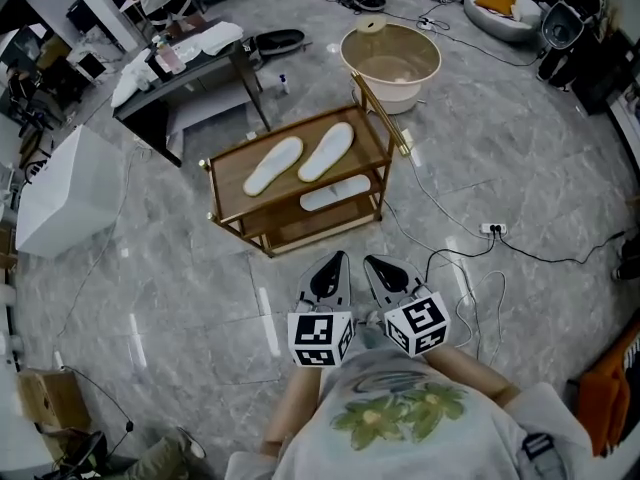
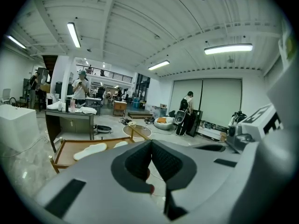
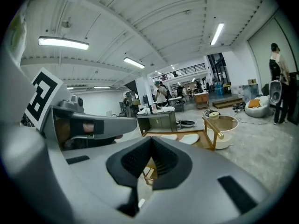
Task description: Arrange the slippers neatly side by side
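Two white slippers lie soles up on the top shelf of a wooden cart (image 1: 372,144): one (image 1: 273,164) to the left, one (image 1: 327,151) to the right, angled apart at the toes. A third white slipper (image 1: 336,193) lies on the lower shelf. My left gripper (image 1: 341,257) and right gripper (image 1: 369,260) hang side by side above the floor just short of the cart, both shut and empty. The left gripper view has shut jaws (image 2: 151,143) with the slippers (image 2: 90,150) beyond. The right gripper view has shut jaws (image 3: 151,140) and the cart top (image 3: 187,137).
A beige basin (image 1: 392,63) stands behind the cart. A dark table (image 1: 185,63) with white cloths is at the back left, a white box (image 1: 65,193) at the left. A power strip (image 1: 492,229) and cables lie on the floor to the right. People stand far off (image 2: 81,85).
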